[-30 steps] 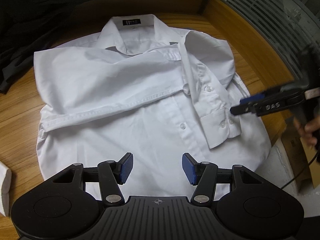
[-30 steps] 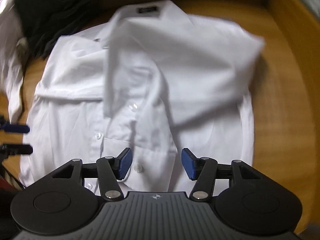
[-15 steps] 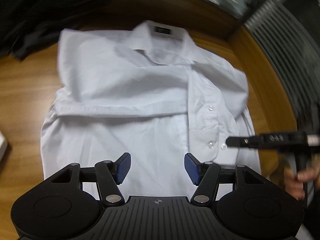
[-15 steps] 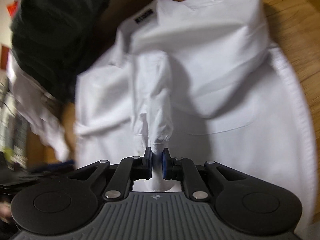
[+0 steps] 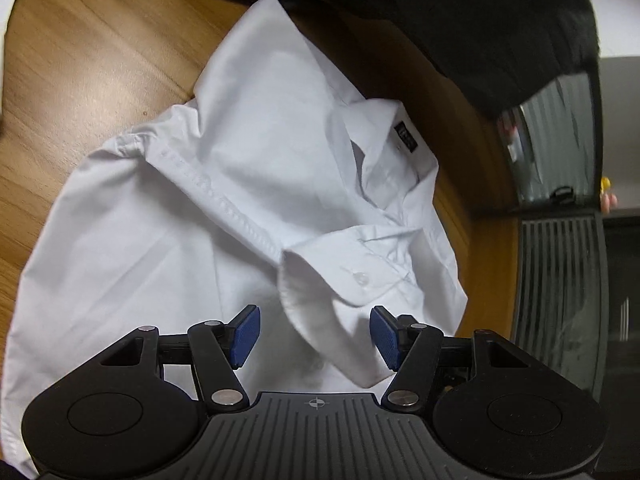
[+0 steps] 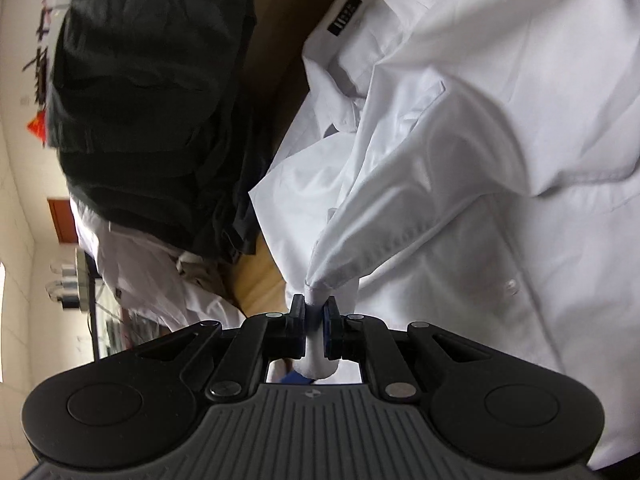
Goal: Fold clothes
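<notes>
— Right gripper (image 6: 315, 318) first: what's it got?

— Jaws clamped tight on a bunched sleeve cuff (image 6: 328, 280) of the white shirt (image 6: 520, 160), fabric pulled up into a taut cone right at the fingertips.

— And the left gripper (image 5: 315, 334)?

— Wide apart, holding nothing, blue pads (image 5: 246, 334) either side of a buttoned cuff (image 5: 340, 276) lying just ahead.

— Beyond that?

— Shirt spreads across the wooden table (image 5: 80, 60), collar label (image 5: 406, 136) farther out, then a heap of black clothing (image 5: 460, 12) at the far edge.
</notes>
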A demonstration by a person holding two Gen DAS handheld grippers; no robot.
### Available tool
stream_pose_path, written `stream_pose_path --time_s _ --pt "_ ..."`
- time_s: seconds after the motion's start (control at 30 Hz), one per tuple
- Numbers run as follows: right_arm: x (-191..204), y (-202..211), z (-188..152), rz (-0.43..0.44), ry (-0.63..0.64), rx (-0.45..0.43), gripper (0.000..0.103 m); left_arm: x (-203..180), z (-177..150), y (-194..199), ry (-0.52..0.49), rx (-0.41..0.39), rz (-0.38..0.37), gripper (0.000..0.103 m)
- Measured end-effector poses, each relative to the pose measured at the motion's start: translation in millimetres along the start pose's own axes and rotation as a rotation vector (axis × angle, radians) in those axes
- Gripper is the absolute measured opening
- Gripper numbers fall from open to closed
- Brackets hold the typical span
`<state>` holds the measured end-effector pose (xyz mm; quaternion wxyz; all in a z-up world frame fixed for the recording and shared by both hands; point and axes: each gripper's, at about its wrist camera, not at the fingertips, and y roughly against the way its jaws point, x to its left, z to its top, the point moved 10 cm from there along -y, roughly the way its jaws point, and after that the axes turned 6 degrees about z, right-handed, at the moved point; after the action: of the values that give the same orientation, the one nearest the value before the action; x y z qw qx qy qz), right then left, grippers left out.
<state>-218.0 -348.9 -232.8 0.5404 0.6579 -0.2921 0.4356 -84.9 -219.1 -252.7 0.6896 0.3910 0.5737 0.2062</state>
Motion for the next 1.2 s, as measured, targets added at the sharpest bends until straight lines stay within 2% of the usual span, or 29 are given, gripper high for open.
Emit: stream_pose_path --time_s 0.1,0.17,0.23,0.3,0.37,0.5,0.57,0.7,0.83,0.9,1.0,1.2 --pt "-3 -4 -1 0.008 -0.034 0.001 0.009 -5 4 -3 -0.007 -0.016 -0.008 0.055" --pt "-6 -5 -1 -0.003 -0.038 0.004 0.009 -7 7 -5 0.016 -0.010 -0.056 0.021" --pt "-10 -4 0 -0.019 -0.037 0.002 0.010 -10 12 -6 0.006 -0.016 -0.058 0.014" --pt "-15 -1 4 -0.049 -0.023 -0.002 0.019 -14 18 -6 -0.024 -0.028 -0.051 0.006" --pt "-21 6 10 -0.082 0.011 -0.005 0.029 -21 27 -3 -0.088 -0.043 -0.025 0.006" --pt "-35 35 29 -0.164 0.100 -0.022 0.036 -35 45 4 -0.213 -0.073 0.029 0.006" --pt "-43 53 42 -0.214 0.151 -0.038 0.040 -36 56 7 -0.246 -0.081 0.054 0.006" --pt "-59 93 75 -0.369 0.253 -0.110 0.042 -35 83 16 -0.294 -0.112 0.105 0.005" --pt "-69 121 106 -0.583 0.420 -0.168 0.042 -29 121 26 -0.291 -0.172 0.167 0.005" --pt "-73 123 116 -0.701 0.534 -0.156 0.046 -20 138 26 -0.279 -0.189 0.219 0.005" --pt "-77 110 124 -0.814 0.689 -0.088 0.049 -10 151 20 -0.262 -0.172 0.267 0.005" --pt "-86 80 126 -0.959 0.931 0.039 0.053 1 157 13 -0.213 -0.135 0.265 0.005"
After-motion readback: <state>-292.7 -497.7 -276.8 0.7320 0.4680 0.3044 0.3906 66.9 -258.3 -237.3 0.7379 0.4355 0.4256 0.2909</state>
